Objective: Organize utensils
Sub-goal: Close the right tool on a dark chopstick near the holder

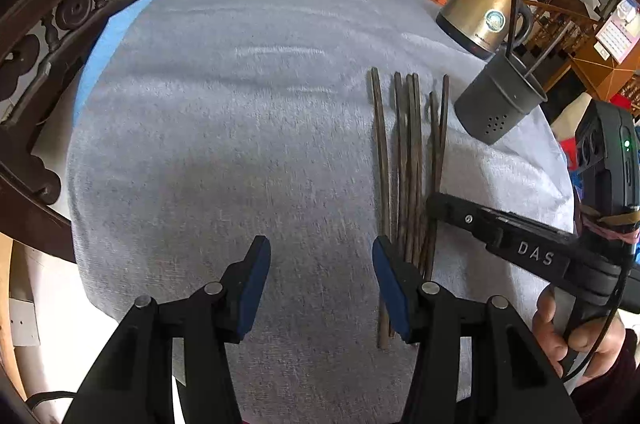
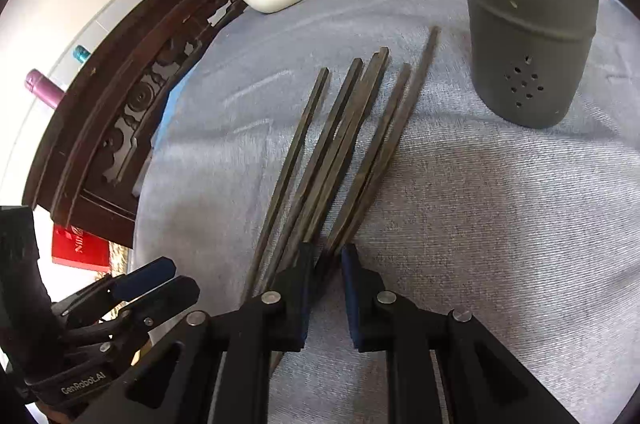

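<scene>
Your right gripper [image 2: 326, 256] is the nearer one: its jaws stand narrowly apart over the near ends of the chopsticks [image 2: 344, 144], with one or two sticks passing between the pads, though you cannot tell if they pinch yet. The bundle lies flat on the grey cloth [image 2: 480, 224], long axis running straight ahead from your fingers toward the dark holder [image 2: 528, 36], up and right. Your left gripper [image 1: 320, 280] hangs wide open and empty, just left of the sticks.

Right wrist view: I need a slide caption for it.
Right claw closing around loose dark chopsticks lying on the grey cloth, beside the grey holder.
</scene>
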Demonstrator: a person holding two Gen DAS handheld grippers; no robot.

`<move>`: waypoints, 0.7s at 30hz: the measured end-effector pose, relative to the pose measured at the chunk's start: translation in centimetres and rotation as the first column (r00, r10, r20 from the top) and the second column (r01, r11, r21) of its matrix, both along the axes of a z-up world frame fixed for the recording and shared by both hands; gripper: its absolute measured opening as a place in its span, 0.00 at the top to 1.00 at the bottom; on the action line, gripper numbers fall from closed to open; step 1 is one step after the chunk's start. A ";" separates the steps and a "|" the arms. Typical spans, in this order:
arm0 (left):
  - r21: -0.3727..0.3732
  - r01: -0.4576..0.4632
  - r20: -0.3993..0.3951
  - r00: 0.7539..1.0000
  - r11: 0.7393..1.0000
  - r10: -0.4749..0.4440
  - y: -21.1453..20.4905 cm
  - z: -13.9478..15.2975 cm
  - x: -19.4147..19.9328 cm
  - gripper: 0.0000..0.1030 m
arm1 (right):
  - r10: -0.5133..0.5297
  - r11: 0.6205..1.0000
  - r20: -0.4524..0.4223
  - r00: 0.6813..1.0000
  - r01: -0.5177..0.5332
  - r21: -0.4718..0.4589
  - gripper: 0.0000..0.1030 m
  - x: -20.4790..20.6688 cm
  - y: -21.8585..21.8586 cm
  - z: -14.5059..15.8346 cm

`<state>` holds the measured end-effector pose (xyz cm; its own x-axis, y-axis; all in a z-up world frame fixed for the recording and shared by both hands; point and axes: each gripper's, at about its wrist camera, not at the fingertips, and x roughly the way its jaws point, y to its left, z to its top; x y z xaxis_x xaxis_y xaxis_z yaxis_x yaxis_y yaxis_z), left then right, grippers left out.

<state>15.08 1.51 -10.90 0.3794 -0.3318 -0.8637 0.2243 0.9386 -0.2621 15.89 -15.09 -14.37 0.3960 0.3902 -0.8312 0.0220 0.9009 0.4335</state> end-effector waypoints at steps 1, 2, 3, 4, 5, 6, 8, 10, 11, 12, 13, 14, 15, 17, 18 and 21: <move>-0.003 0.004 -0.007 1.000 1.000 -0.004 -0.1 -0.2 0.0 0.48 | 0.000 1.000 -0.006 1.000 0.000 -0.001 0.82 0.0 -0.2 0.0; -0.004 0.008 -0.010 1.000 1.000 -0.008 -0.1 -0.2 -0.1 0.48 | 0.000 1.000 -0.011 1.000 0.000 -0.005 0.82 -0.1 -0.2 0.1; -0.002 0.012 -0.009 1.000 1.000 -0.012 0.0 -0.2 -0.4 0.48 | 0.000 1.000 -0.015 1.000 -0.001 -0.010 0.82 -0.3 -0.7 0.2; 0.000 0.018 -0.008 1.000 1.000 -0.018 -0.2 -0.3 -0.4 0.48 | 0.000 1.000 -0.019 1.000 -0.001 -0.011 0.82 -0.5 -1.0 0.3; 0.001 0.026 -0.010 1.000 1.000 -0.026 -0.4 -0.4 -0.5 0.48 | -0.001 1.000 -0.025 1.000 0.001 -0.006 0.82 -0.6 -1.2 0.3; 0.003 0.030 -0.010 1.000 1.000 -0.029 -0.5 -0.5 -0.5 0.48 | -0.006 1.000 -0.030 1.000 0.006 0.004 0.82 -0.8 -1.5 0.2; 0.010 0.032 -0.008 0.999 0.999 -0.032 -0.7 -0.6 -0.5 0.47 | -0.015 1.000 -0.046 0.999 0.016 0.023 0.81 -1.0 -2.0 0.2; 0.016 0.038 -0.005 0.999 0.999 -0.038 -1.5 -0.7 -0.3 0.46 | -0.029 0.999 -0.056 0.998 0.030 0.031 0.81 -1.1 -2.0 0.1; 0.016 0.044 -0.005 0.999 0.999 -0.044 -1.7 -0.7 -0.4 0.46 | -0.035 0.999 -0.063 0.997 0.037 0.035 0.81 -1.1 -2.2 0.1; 0.012 0.051 -0.007 0.999 0.999 -0.051 -1.8 -0.7 -0.5 0.46 | -0.044 0.998 -0.075 0.996 0.047 0.039 0.81 -1.2 -2.4 0.0; 0.007 0.053 -0.008 0.999 0.999 -0.053 -2.0 -0.6 -0.5 0.46 | -0.058 0.997 -0.095 0.994 0.063 0.047 0.81 -1.2 -2.6 0.0; -0.003 0.055 -0.009 0.998 0.998 -0.055 -2.1 -0.5 -0.6 0.46 | -0.070 0.995 -0.106 0.992 0.076 0.057 0.81 -1.3 -2.9 0.1; -0.008 0.059 -0.009 0.998 0.998 -0.059 -2.2 -0.4 -0.5 0.46 | -0.086 0.992 -0.114 0.990 0.095 0.078 0.80 -1.3 -3.2 0.1; 0.000 0.077 0.000 0.997 0.997 -0.077 -2.6 -0.2 -0.7 0.46 | -0.108 0.988 -0.116 0.987 0.120 0.100 0.80 -1.2 -3.4 0.2; 0.009 0.084 0.004 0.996 0.996 -0.084 -2.9 -0.2 -0.8 0.46 | -0.106 0.988 -0.121 0.987 0.118 0.100 0.77 -1.1 -3.2 0.0; 0.023 0.097 0.002 0.995 0.995 -0.097 -3.6 -0.5 -0.8 0.46 | -0.099 0.991 -0.090 0.991 0.106 0.077 0.75 -1.2 -2.7 0.1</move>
